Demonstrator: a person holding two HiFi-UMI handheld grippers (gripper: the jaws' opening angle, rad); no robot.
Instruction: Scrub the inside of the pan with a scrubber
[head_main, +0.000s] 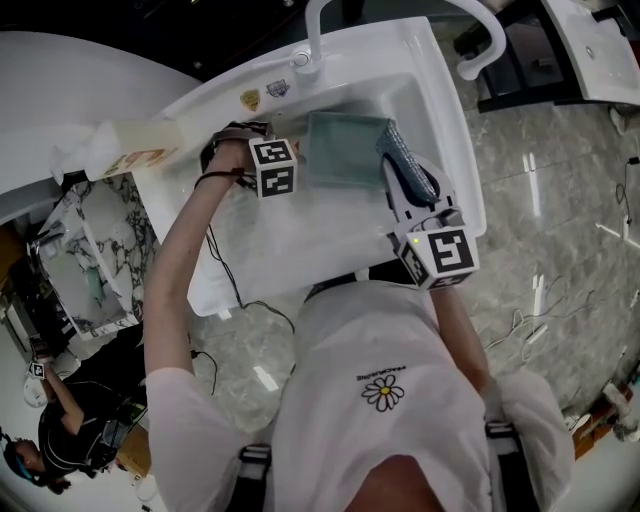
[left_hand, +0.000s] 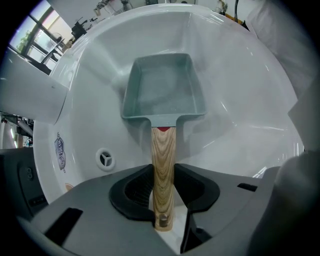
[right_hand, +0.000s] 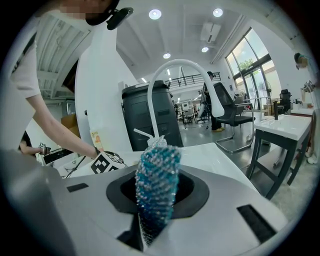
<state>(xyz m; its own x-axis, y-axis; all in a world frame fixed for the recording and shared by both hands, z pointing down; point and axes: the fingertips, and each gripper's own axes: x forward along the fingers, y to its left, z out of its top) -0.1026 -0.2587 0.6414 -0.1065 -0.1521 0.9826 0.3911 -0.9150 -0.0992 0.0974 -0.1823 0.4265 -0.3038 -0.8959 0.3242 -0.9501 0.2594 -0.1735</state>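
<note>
A grey-green rectangular pan (head_main: 345, 150) lies in the white sink (head_main: 445, 130), its wooden handle (left_hand: 163, 160) pointing toward me. My left gripper (left_hand: 163, 187) points steeply down and is shut on that handle, with both black pads against the wood. The pan's inside (left_hand: 164, 87) shows bare in the left gripper view. My right gripper (right_hand: 156, 200) is shut on a blue, sparkly scrubber (right_hand: 157, 182). In the head view the scrubber (head_main: 405, 165) hovers over the pan's right edge, with the right gripper (head_main: 410, 205) just behind it.
A curved white faucet (right_hand: 180, 65) rises at the sink's far rim. The round overflow hole (left_hand: 105, 159) sits in the sink wall left of the handle. A carton (head_main: 135, 150) lies on the counter at the left. Beyond stand a black bin (right_hand: 150, 115) and an office chair (right_hand: 230, 110).
</note>
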